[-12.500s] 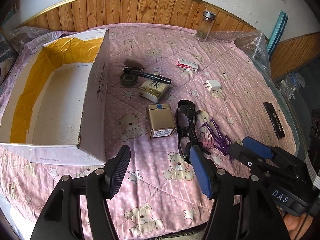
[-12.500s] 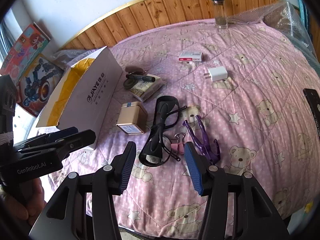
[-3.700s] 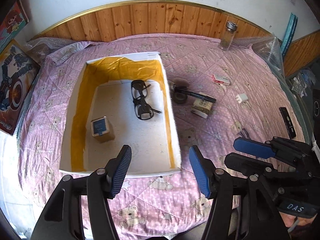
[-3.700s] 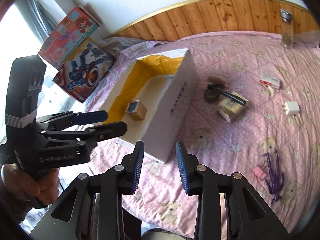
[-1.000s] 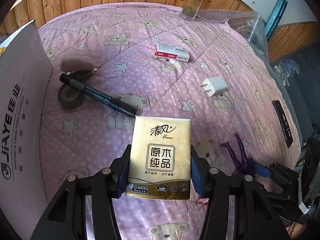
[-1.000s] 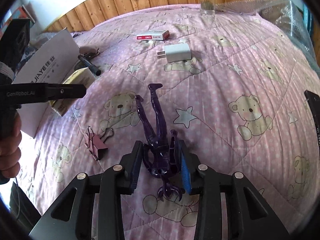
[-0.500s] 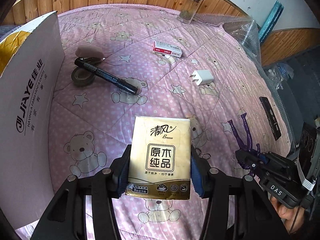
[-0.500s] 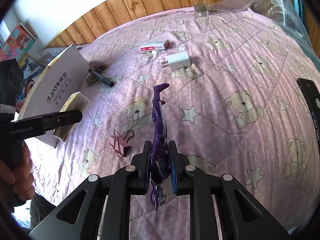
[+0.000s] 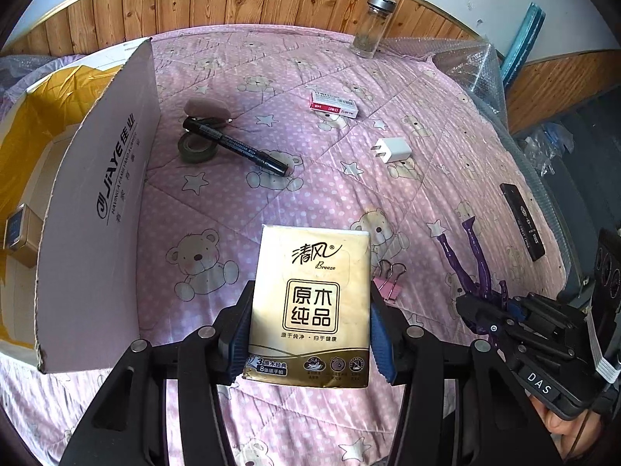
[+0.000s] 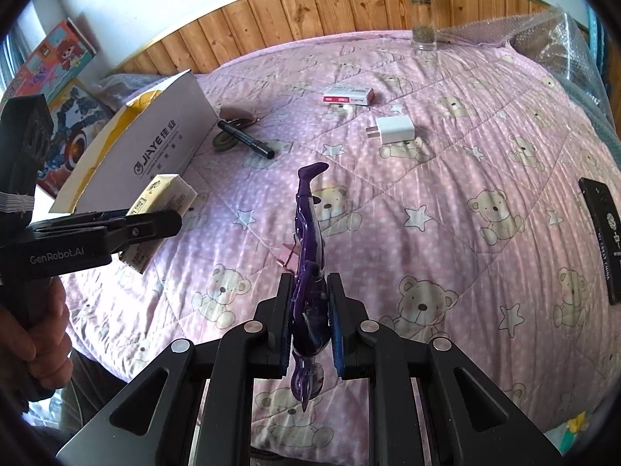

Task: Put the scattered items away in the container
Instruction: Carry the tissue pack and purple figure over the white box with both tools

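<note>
A gold tissue pack (image 9: 310,306) is clamped in my left gripper (image 9: 310,301), which is shut on it above the pink bear quilt. It hangs just right of the white cardboard box (image 9: 97,178), whose inside is lined with yellow tape. A gold tin (image 9: 17,229) lies in the box. My right gripper (image 10: 310,310) is shut on a purple plastic clip (image 10: 308,233), lifted off the quilt and pointing away. In the right wrist view, the left gripper (image 10: 170,217) holds the tissue pack (image 10: 163,202) beside the box (image 10: 155,143).
On the quilt lie a black marker (image 9: 236,147) across a tape roll (image 9: 196,147), a red-white carton (image 9: 333,104), a white charger (image 9: 392,149), a pink binder clip (image 9: 386,283) and a black remote (image 9: 522,221). A glass jar (image 9: 372,27) stands by the wooden headboard.
My right gripper closed on the purple clip and raised it off the quilt. My left gripper rose and pulled back with the tissue pack, bringing the box wall into view.
</note>
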The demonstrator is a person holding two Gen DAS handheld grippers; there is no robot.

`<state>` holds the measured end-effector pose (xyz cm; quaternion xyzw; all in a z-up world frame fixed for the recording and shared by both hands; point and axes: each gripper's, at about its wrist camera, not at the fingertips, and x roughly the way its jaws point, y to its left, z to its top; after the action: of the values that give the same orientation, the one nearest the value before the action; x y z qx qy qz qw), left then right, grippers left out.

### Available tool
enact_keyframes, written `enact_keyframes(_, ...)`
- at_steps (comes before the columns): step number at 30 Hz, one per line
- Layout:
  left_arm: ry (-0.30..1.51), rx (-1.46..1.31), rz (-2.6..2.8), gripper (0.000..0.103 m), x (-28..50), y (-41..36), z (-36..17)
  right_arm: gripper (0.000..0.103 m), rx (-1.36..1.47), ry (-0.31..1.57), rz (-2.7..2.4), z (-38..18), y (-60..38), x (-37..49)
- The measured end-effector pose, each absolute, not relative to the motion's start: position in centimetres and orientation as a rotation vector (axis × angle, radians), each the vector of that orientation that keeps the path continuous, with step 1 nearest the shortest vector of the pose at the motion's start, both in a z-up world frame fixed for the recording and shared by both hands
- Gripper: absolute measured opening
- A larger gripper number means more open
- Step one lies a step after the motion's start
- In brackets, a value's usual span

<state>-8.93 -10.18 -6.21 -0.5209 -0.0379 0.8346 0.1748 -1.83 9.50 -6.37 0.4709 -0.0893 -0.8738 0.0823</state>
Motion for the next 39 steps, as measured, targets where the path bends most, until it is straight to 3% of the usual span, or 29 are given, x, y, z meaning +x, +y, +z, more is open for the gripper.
enact_keyframes(16, -0.138, -1.396, 2.424, 0.053, -5.5, -12.5, -3.5, 0.017, 1.333, -0.128, -2.567, -3.1, 4.5, 0.7)
enact_keyframes(39, -0.332, -1.265, 2.503, 0.053, -2.7, -18.9, 1.4, 0.017, 1.132, 0.065, -2.472, 3.8, -2.5, 1.3)
